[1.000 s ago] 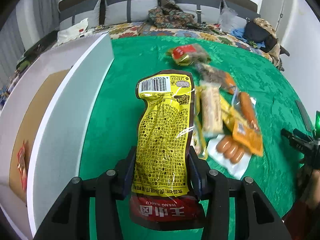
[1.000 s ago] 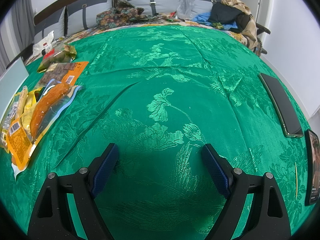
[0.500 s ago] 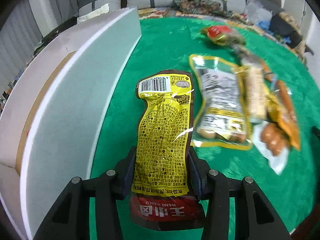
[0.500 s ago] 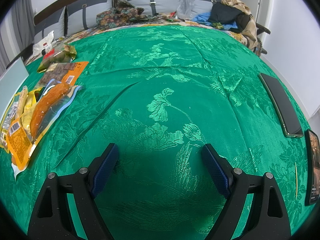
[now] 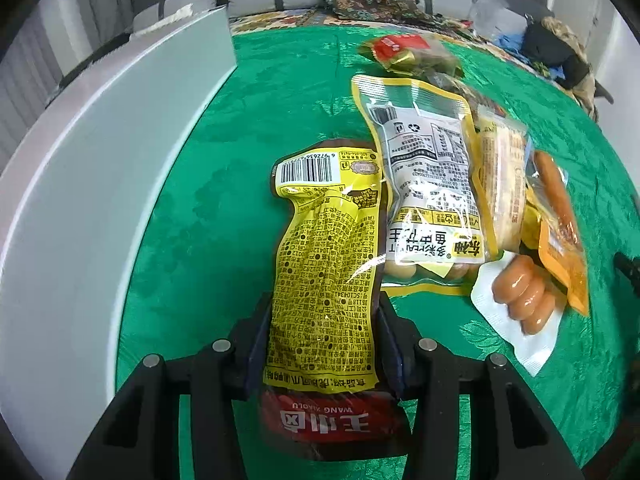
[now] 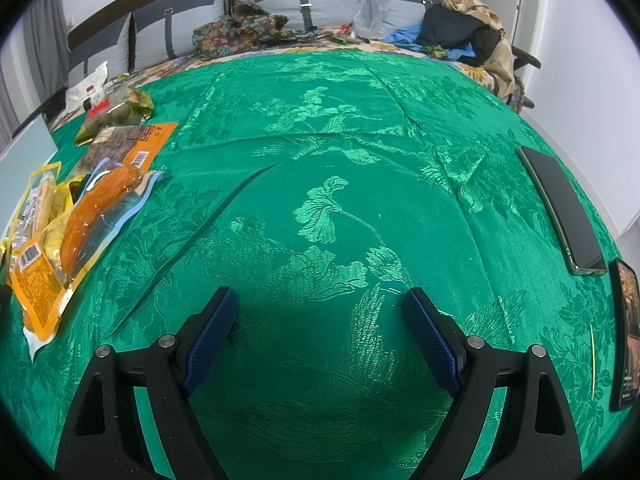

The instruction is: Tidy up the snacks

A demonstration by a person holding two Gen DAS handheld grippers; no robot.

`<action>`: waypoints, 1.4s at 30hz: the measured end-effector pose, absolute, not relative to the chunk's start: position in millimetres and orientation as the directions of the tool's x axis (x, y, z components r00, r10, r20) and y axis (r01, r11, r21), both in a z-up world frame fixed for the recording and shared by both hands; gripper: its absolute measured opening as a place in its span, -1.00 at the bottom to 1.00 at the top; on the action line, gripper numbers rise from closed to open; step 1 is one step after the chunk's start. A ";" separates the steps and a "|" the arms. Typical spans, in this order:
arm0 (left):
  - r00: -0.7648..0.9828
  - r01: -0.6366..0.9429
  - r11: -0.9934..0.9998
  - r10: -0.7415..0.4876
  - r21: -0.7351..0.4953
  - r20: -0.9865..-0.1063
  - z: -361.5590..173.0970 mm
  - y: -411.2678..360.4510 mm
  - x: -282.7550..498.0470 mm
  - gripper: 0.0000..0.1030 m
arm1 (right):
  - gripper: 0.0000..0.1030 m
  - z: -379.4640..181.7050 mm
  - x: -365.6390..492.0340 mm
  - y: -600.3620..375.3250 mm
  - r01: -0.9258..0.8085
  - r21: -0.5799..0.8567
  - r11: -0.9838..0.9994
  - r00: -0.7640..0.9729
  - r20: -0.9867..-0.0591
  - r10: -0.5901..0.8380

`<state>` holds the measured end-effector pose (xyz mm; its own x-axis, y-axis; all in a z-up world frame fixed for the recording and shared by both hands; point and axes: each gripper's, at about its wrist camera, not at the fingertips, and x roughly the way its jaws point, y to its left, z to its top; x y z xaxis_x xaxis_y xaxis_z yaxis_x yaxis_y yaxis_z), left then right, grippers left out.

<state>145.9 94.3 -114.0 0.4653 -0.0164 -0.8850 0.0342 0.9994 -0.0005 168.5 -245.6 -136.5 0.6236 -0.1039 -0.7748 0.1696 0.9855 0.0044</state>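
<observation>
Green patterned cloth is covering the surface [image 5: 224,184], snacks lying beside a white box [image 5: 92,184]. Left tongs [image 5: 322,344] are pinching a yellow packet [image 5: 328,264] near its bottom seal (light, floppy, probably slippery film). Right tongs [image 6: 320,332] are gaping wide, empty.

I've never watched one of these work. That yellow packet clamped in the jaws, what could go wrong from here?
The left gripper holds the yellow packet near one end only, so the limp pouch might slip or droop. Its free end hangs close to the white-labelled pouch; it could snag it. It might also catch the white box wall.
</observation>
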 end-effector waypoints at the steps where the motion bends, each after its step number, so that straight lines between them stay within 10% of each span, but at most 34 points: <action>1: 0.466 0.026 1.000 -0.014 -0.002 -0.885 -112.9 98.0 144.3 -0.08 | 0.71 -136.4 168.5 -245.6 0.170 0.004 0.986 0.624 -0.775 -0.104; 7: 0.465 0.002 1.000 0.018 0.022 -0.885 -113.0 112.8 138.3 0.08 | 0.71 -136.3 168.3 -245.6 0.169 0.005 0.986 0.624 -0.775 -0.103; 11: 0.455 -0.021 1.000 0.012 0.002 -0.890 -118.1 123.3 142.0 0.66 | 0.71 -136.4 168.3 -245.7 0.169 0.005 0.986 0.624 -0.775 -0.103; 17: 0.476 -0.049 0.999 0.023 -0.001 -0.879 -124.8 131.7 142.4 0.99 | 0.71 -136.3 168.2 -245.7 0.169 0.005 0.986 0.624 -0.775 -0.103; 42: 0.570 -0.034 0.999 0.015 -0.005 -0.821 -128.3 134.9 128.7 1.00 | 0.71 -135.8 168.3 -246.0 0.169 0.005 0.986 0.623 -0.775 -0.103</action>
